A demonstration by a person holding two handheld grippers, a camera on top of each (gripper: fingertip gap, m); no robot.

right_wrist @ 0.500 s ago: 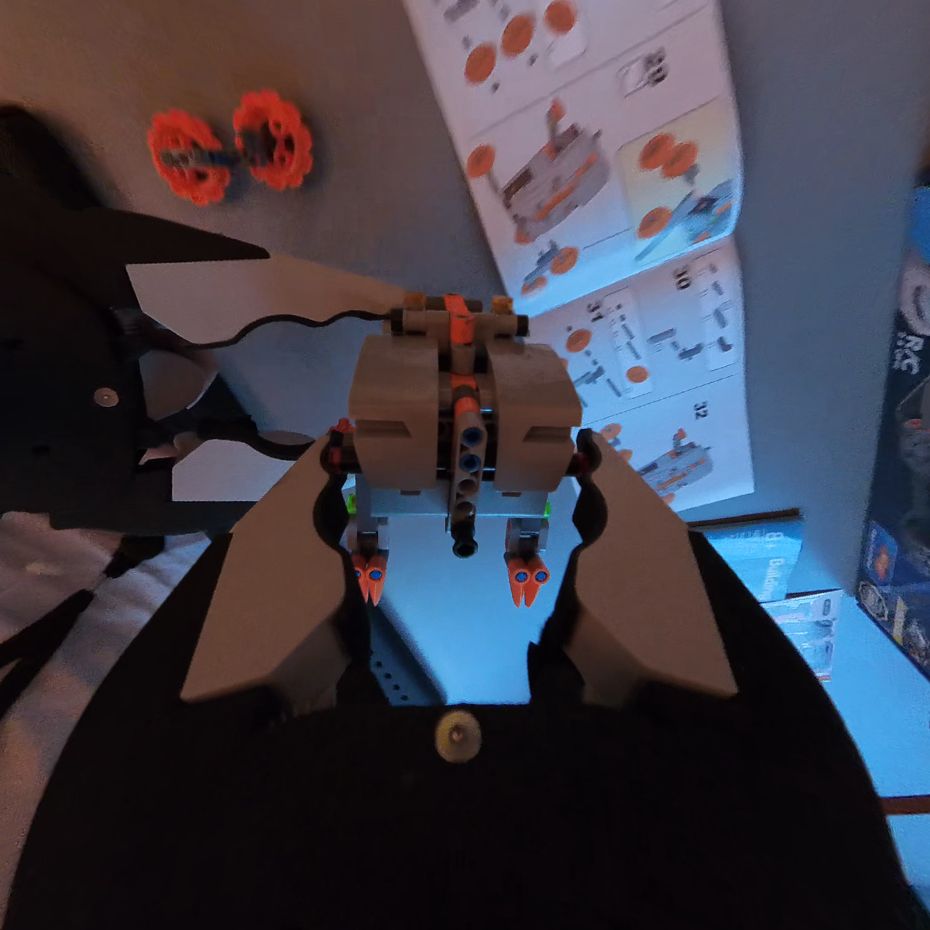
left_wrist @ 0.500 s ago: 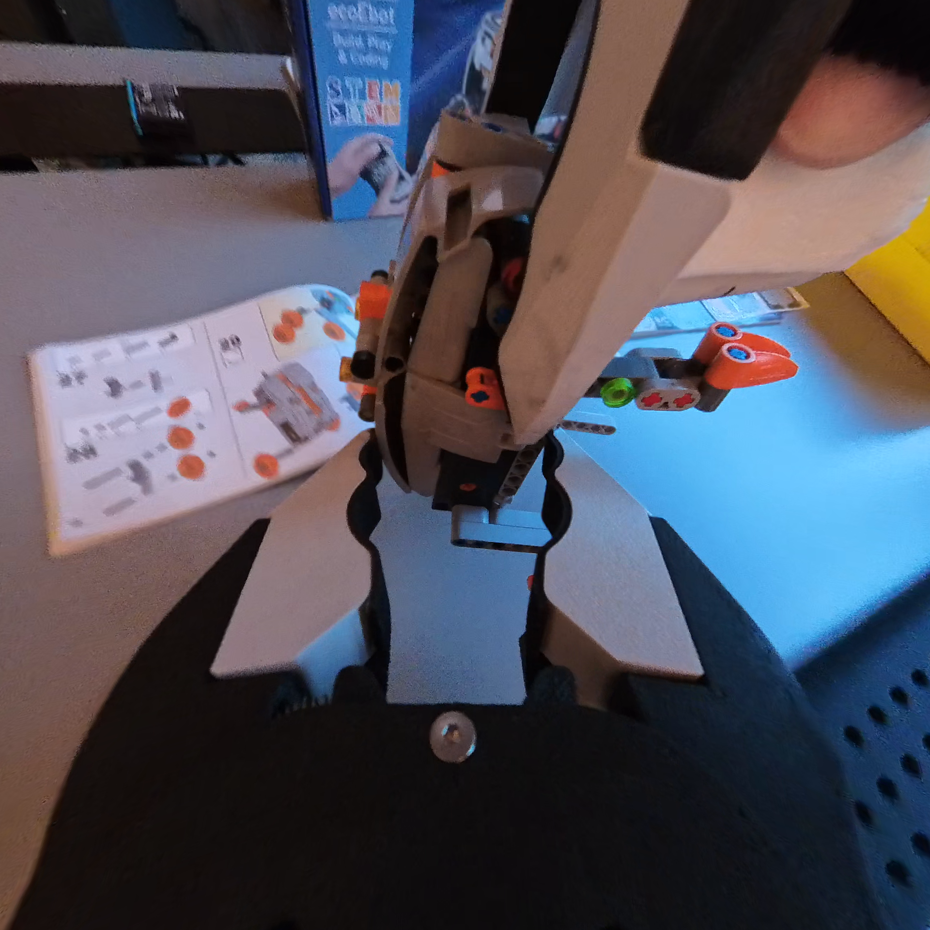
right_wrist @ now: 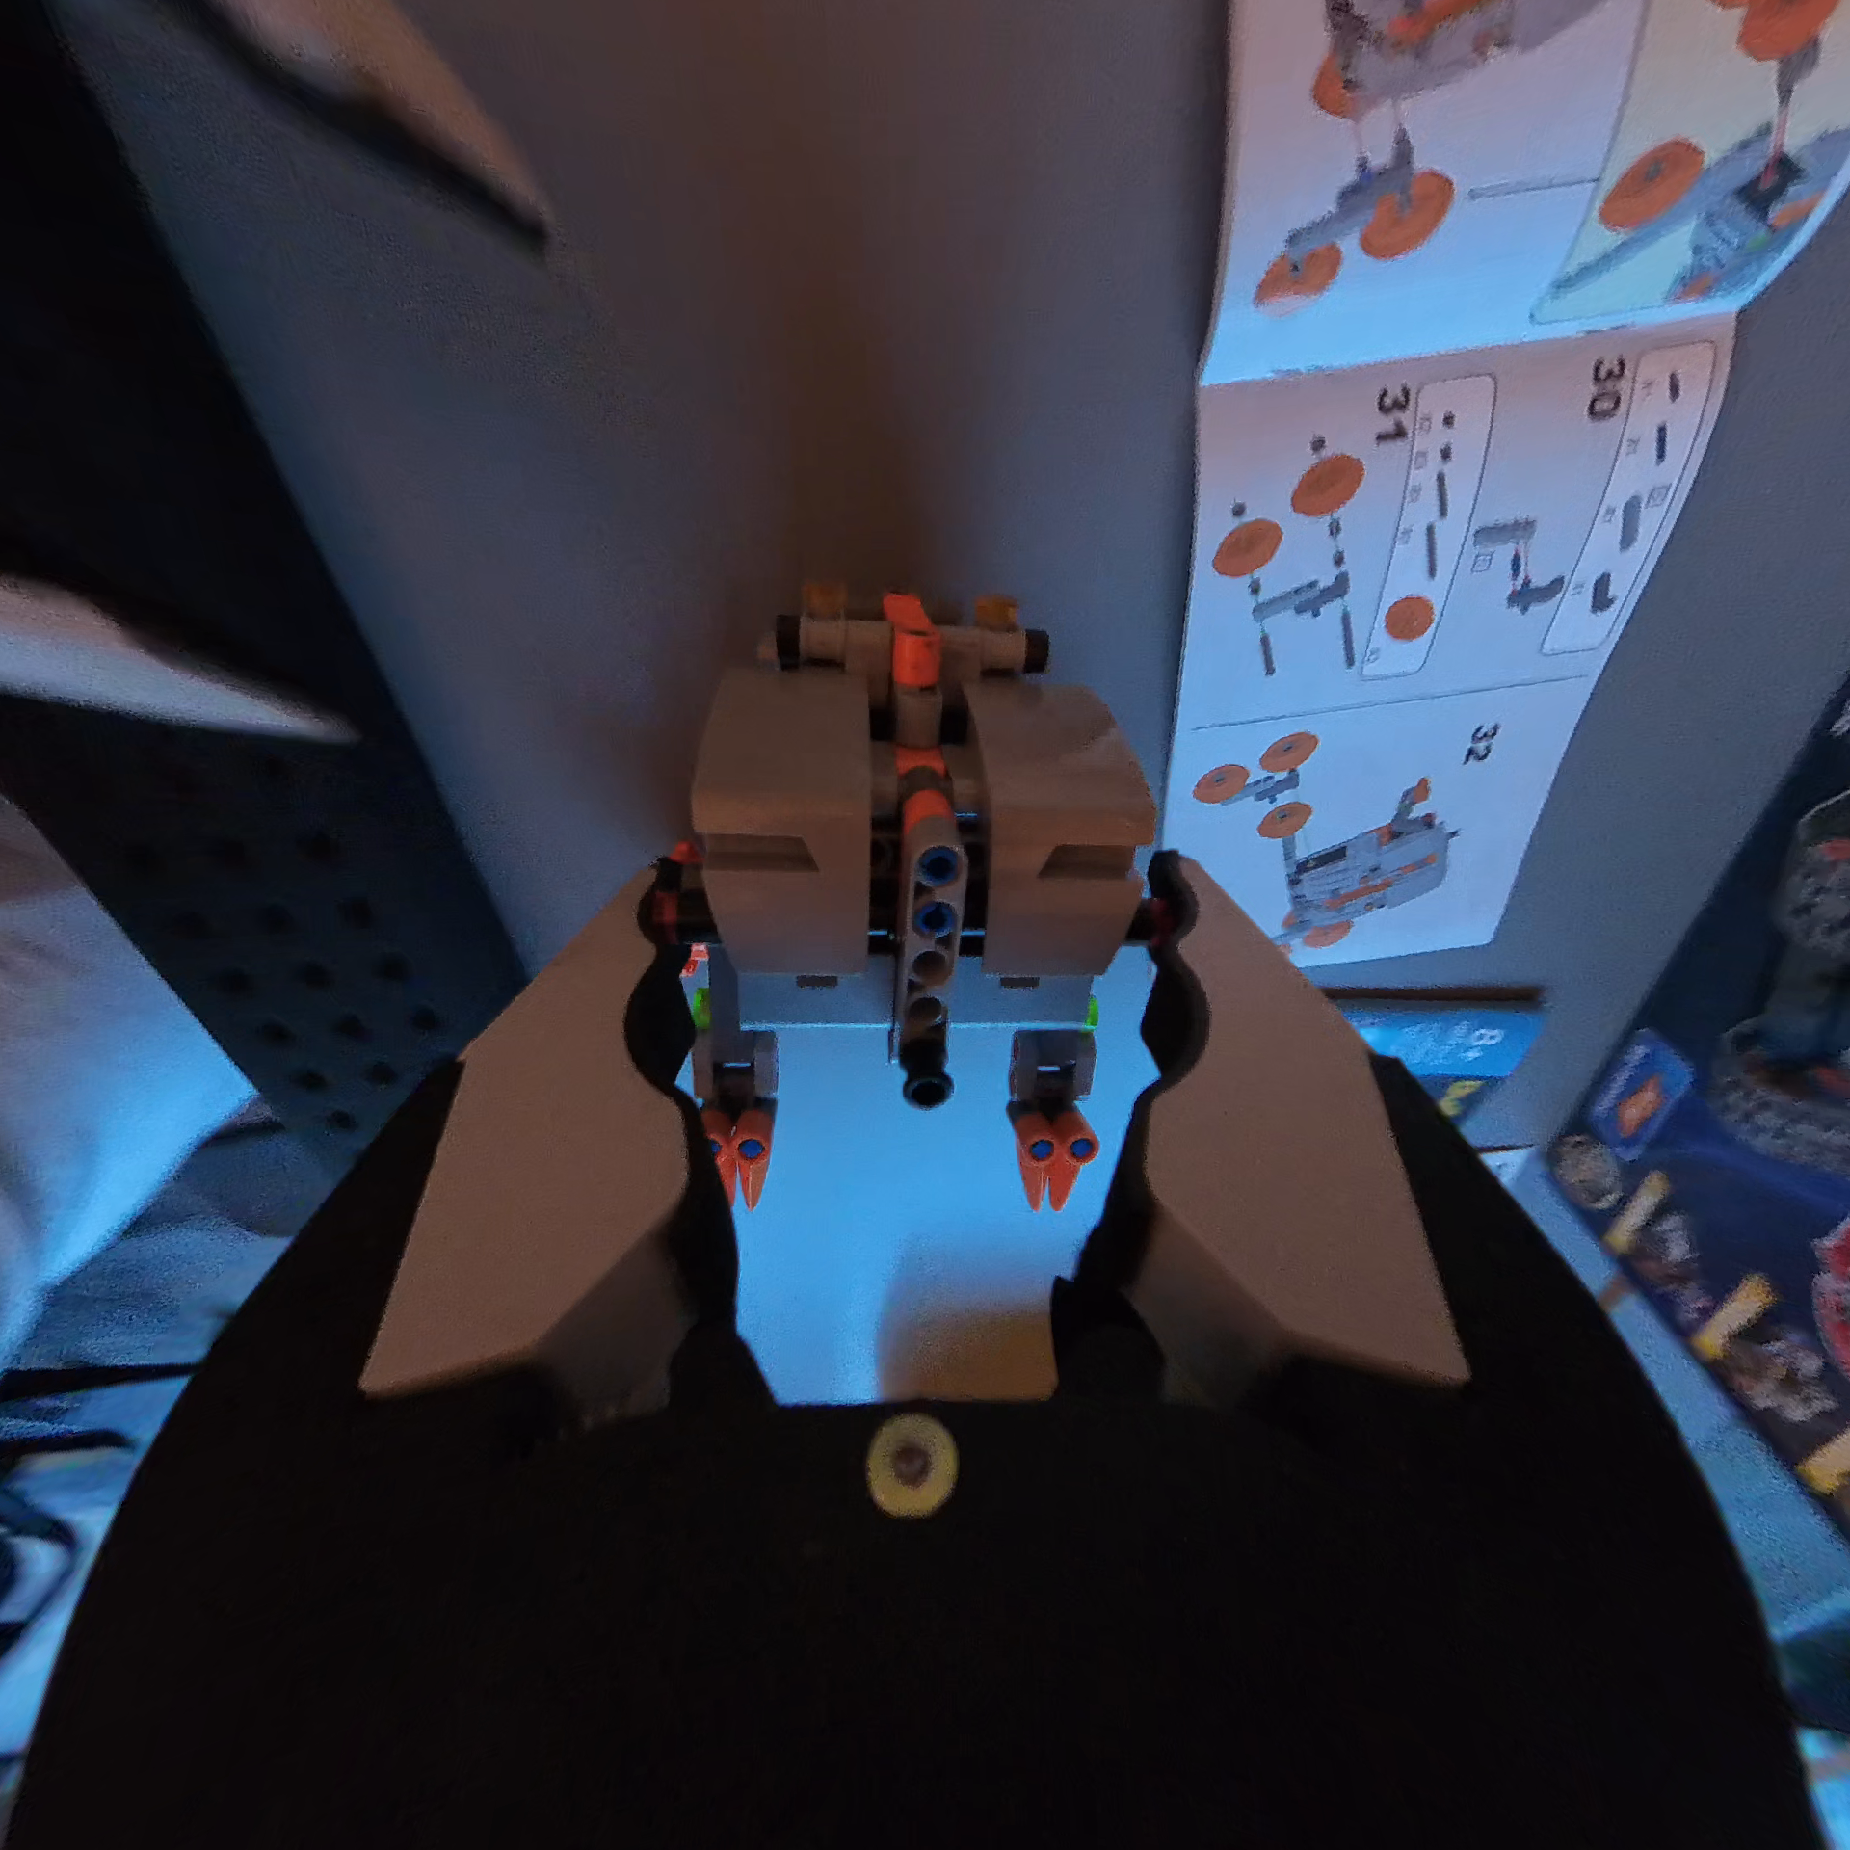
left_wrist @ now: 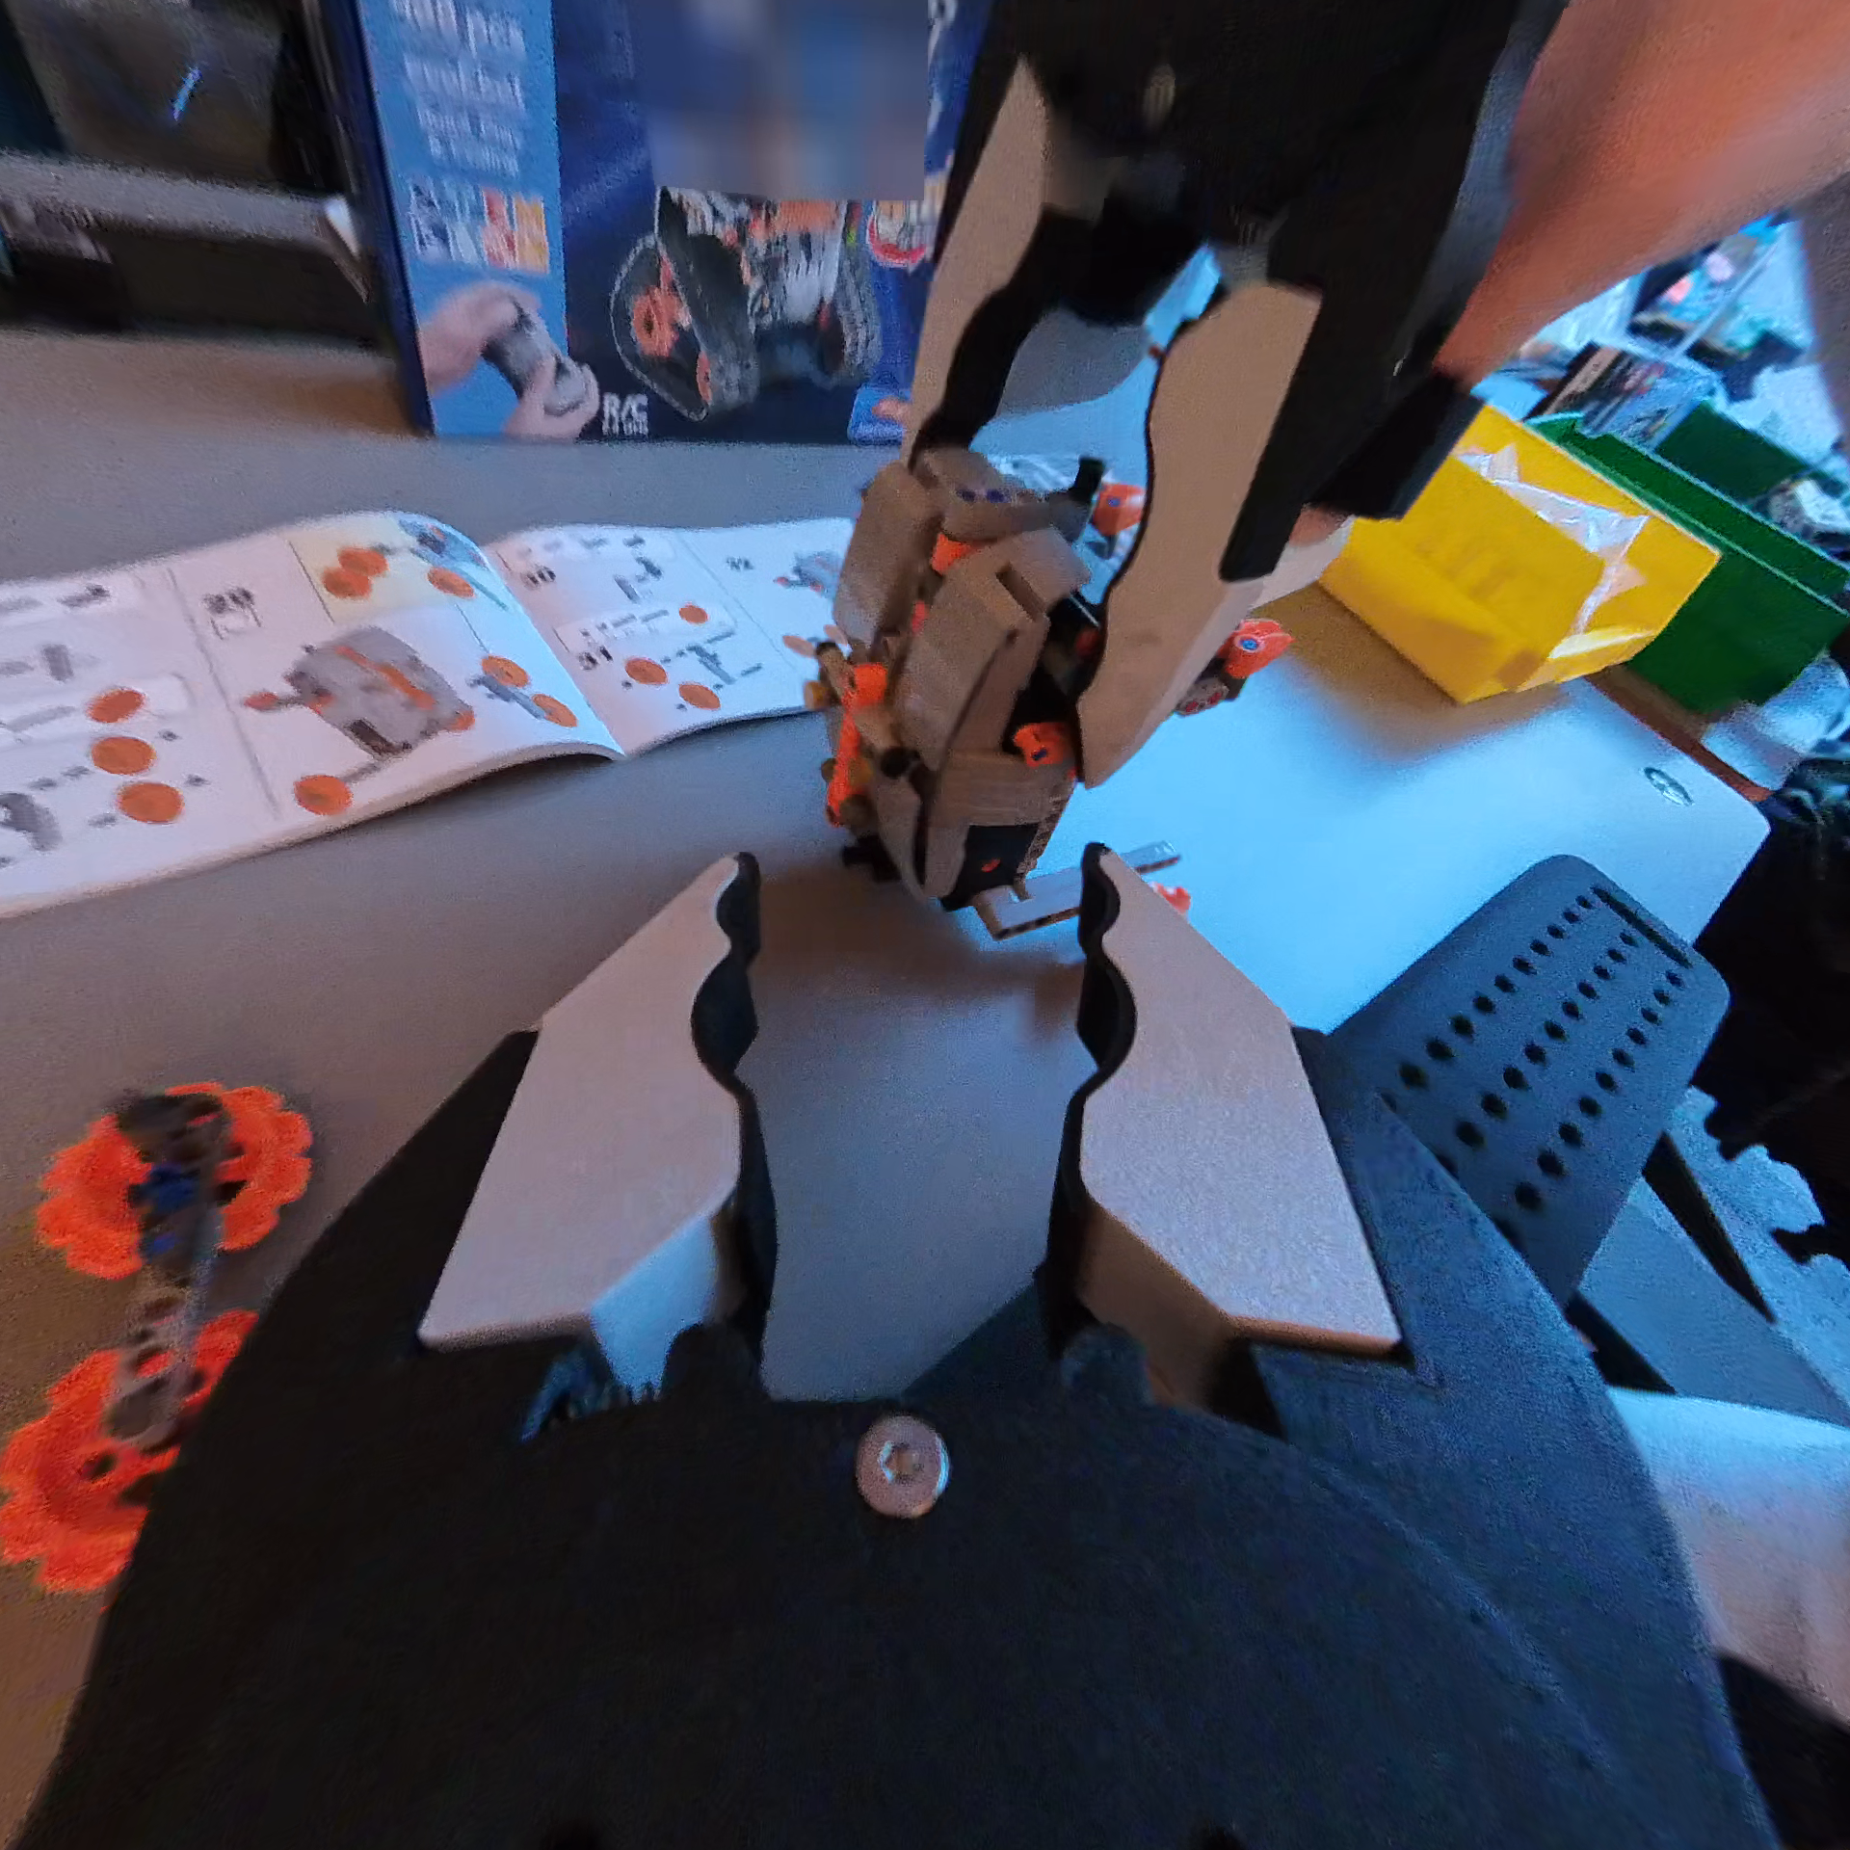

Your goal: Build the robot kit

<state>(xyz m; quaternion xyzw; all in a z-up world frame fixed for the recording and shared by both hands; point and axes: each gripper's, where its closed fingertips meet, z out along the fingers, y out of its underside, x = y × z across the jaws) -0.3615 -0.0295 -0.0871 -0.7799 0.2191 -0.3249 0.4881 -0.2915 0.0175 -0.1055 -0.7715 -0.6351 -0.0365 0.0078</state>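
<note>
Grey and orange toy robot (right_wrist: 921,831) is hanging just over the desk (left_wrist: 400,961), my right tongs (right_wrist: 916,911) clamping its sides, while my left tongs (left_wrist: 916,891) are waiting wide apart right below it.

Empty hand-held gripper (left_wrist: 916,881) near brick model (left_wrist: 951,681)

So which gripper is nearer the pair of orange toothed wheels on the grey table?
Left. The left gripper is open, with the wheels beside its left finger; the right gripper is farther off, shut on the grey brick model.
</note>
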